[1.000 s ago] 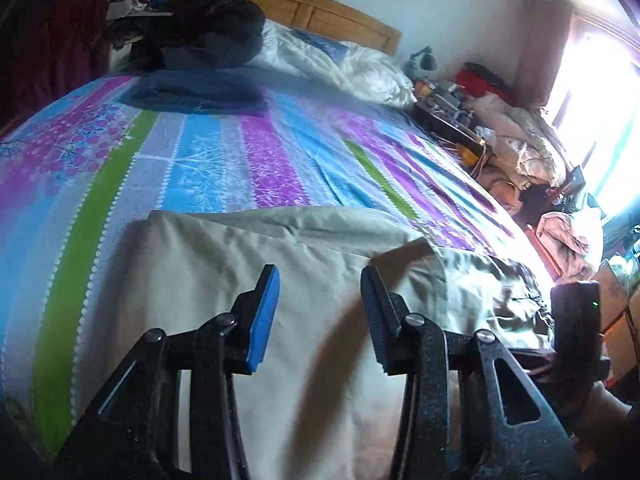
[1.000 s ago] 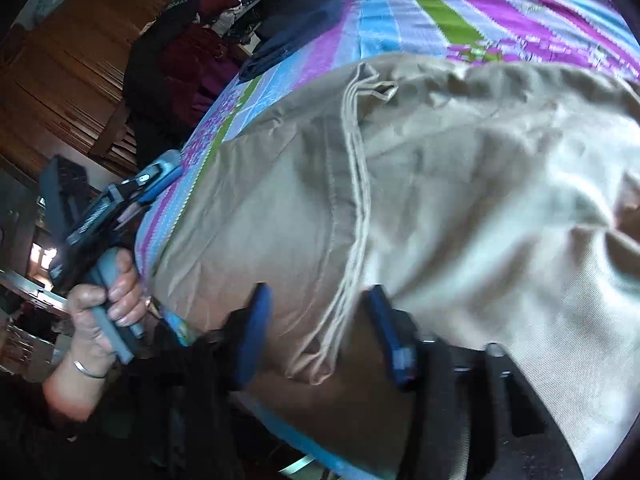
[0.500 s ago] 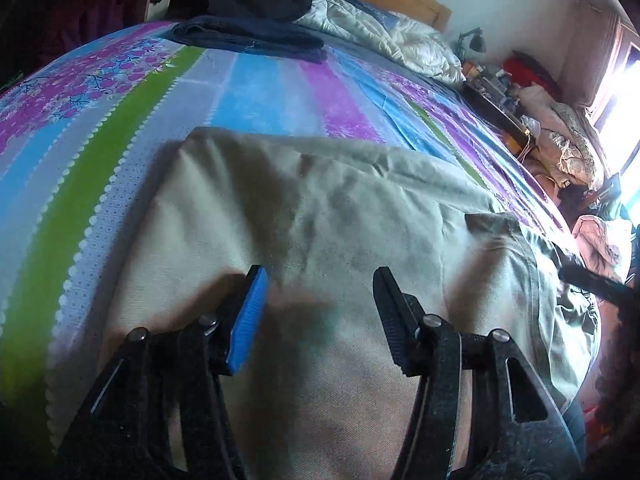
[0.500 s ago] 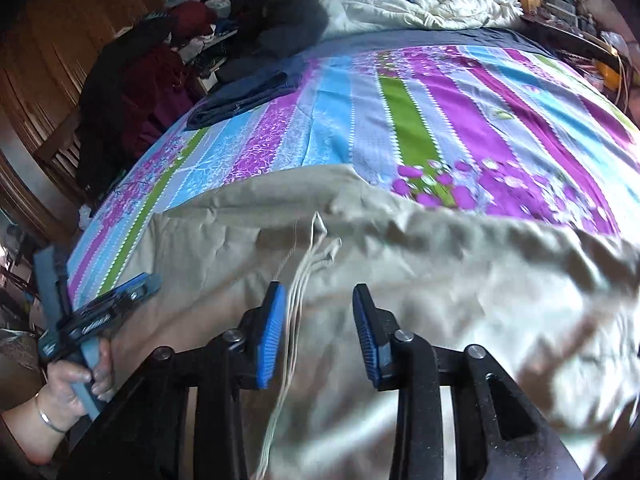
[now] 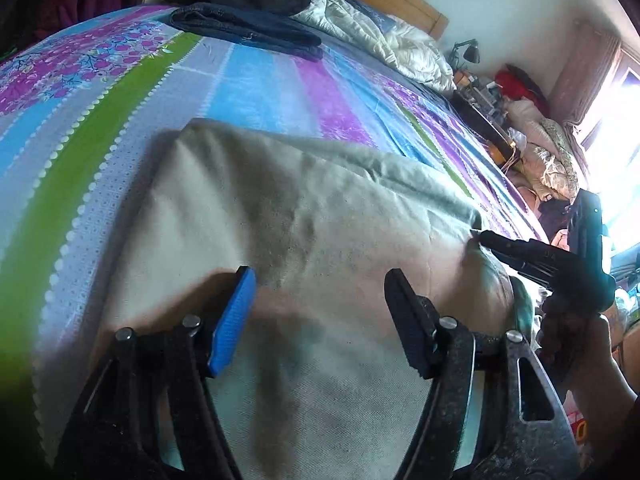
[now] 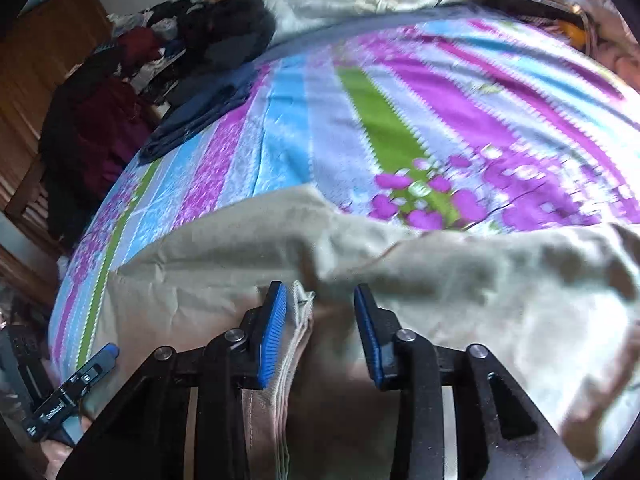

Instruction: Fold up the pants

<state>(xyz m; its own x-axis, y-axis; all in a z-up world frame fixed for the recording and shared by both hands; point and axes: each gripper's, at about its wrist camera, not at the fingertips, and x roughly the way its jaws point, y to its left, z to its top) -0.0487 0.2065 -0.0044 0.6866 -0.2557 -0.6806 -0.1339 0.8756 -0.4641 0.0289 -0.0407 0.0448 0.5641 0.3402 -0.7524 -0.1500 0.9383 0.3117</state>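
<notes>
On the striped bed (image 6: 320,128), beige cotton pants (image 6: 440,280) lie crosswise beneath both spread hand-held grippers, right hand-held gripper (image 6: 320,316) straddling the seam, left hand-held gripper (image 5: 320,312) hovering

Left gripper (image 5: 318,320) jaws wide apart; right gripper (image 6: 320,330) jaws parted, hand-held.

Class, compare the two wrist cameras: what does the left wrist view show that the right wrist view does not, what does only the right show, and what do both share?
Only the left wrist view shows the bright window and a black desk lamp.

Only the right wrist view shows the brown wooden wardrobe and the pants' stitched seam edge between the open right gripper.

Both show the beige cotton pants, the striped purple, blue and green bedsheet, folded dark blue jeans, and the open left gripper.
</notes>
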